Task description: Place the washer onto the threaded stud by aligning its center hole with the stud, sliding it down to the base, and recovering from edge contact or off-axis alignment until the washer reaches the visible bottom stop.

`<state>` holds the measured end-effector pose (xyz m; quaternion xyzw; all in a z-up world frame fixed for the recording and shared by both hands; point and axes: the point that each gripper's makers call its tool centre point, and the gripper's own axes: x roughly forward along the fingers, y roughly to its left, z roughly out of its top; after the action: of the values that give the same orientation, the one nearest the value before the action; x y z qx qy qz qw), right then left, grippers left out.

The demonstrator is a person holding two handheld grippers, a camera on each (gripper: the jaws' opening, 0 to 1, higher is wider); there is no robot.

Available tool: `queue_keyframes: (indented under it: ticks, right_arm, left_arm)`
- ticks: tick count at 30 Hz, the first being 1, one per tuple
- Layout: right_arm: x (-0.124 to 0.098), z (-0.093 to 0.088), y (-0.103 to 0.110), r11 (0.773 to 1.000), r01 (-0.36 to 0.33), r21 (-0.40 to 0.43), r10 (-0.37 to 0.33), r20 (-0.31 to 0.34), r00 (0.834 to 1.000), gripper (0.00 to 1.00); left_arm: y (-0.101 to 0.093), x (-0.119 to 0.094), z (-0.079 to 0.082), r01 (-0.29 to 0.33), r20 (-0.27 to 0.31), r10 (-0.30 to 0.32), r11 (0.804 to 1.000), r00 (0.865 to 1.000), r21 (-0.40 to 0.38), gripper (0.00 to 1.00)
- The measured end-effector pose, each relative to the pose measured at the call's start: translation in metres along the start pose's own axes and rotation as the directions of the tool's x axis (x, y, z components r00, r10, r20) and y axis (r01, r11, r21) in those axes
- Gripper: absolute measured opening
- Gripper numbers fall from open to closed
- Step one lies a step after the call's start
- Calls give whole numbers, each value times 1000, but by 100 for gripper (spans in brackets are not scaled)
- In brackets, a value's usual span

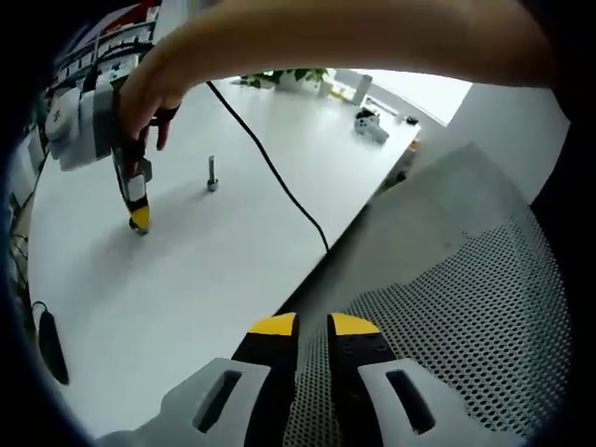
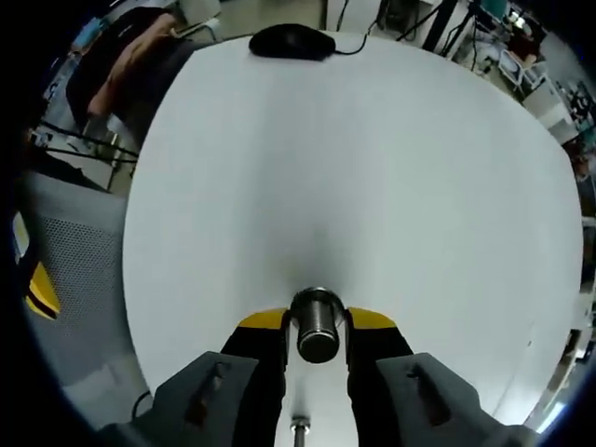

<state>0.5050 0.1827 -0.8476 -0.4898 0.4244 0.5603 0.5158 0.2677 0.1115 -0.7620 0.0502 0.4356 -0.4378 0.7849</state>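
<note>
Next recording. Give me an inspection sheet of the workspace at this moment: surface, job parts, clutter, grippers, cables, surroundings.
Surface: white table, bare over most of its area.
Job's things: threaded stud stands upright on the table with nothing on it. A metal ring-shaped part, apparently the washer, sits between the right gripper's jaws.
Clutter: black mouse at the table edge; small white object at the far end.
Grippers: right gripper is held by a hand, tip down at the table, beside the stud and not over it. Left gripper has its jaws close together with nothing in them, off the table.
Cables: black cable crosses the table.
Surroundings: perforated grey chair; plants.
</note>
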Motion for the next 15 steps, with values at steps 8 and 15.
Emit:
queue_keyframes:
  ticks: [8,15]
  right_arm:
    - [-50,10,-8,989,75,126,-98,188,977,34]
    - [-101,3,23,973,50,227,-129,346,929,35]
  left_arm:
    - [8,-3,7,-35,54,37,999,998,-41,9]
    - [16,-7,9,-84,87,90,993,992,-79,9]
